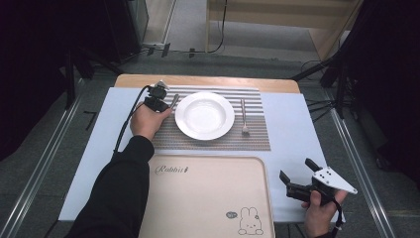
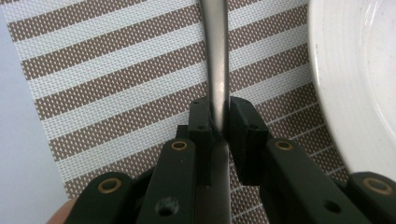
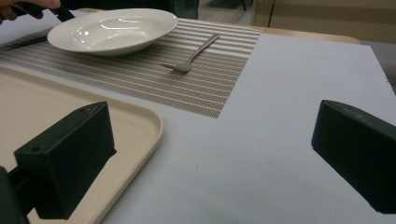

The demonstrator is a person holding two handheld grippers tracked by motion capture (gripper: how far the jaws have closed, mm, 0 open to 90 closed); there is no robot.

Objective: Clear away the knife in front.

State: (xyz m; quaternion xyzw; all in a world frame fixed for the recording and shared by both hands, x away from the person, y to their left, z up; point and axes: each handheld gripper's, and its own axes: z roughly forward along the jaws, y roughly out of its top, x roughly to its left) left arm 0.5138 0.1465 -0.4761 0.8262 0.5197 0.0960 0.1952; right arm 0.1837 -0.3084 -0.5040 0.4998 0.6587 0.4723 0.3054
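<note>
Evidently setting a place, the left gripper [image 2: 219,119] pinches a knife [image 2: 215,60] lengthwise beside the plate [image 1: 204,115], while the right gripper [image 3: 210,158] idles with jaws apart.

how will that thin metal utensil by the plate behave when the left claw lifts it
The slim polished steel utensil handle is probably stiff yet slippery. Pinched near one end by the left claw, it may pivot. It looks light, lying beside the white ceramic plate.
</note>
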